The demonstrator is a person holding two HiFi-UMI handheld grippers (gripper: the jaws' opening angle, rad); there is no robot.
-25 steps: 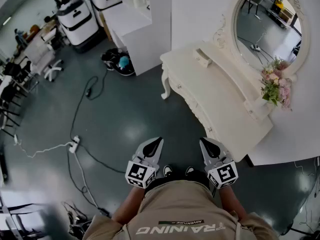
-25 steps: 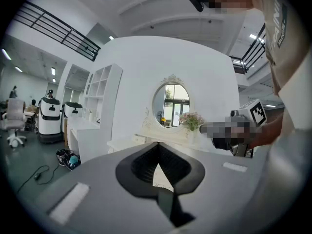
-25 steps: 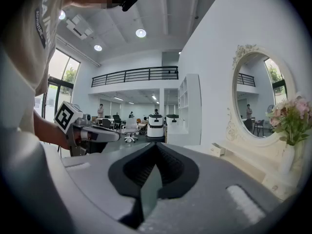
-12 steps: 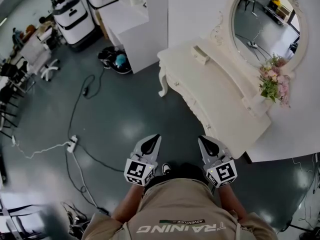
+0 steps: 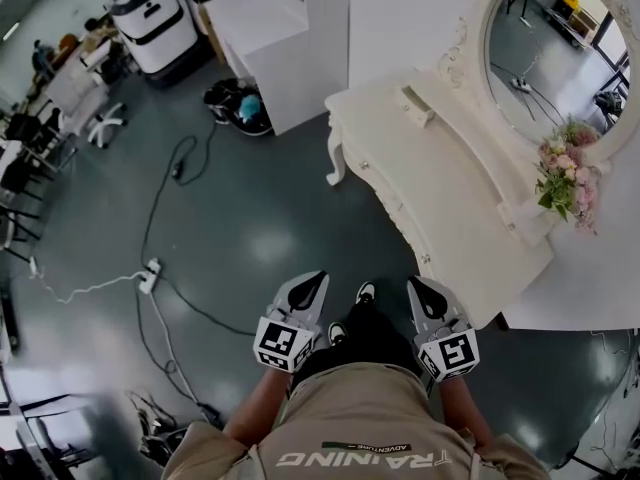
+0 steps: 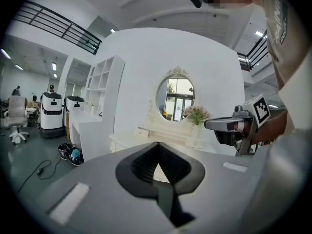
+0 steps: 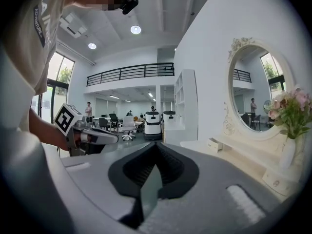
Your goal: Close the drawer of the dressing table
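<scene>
Left hand-held gripper: jaws closed tip to tip, nothing held, near the person's waist. Right hand-held gripper: likewise shut and empty. Desk: cream, far right, against the wall, well apart from both. Drawer: small, on the desk top's far left end, pulled out. Flowers: right end, beside mirror.
</scene>
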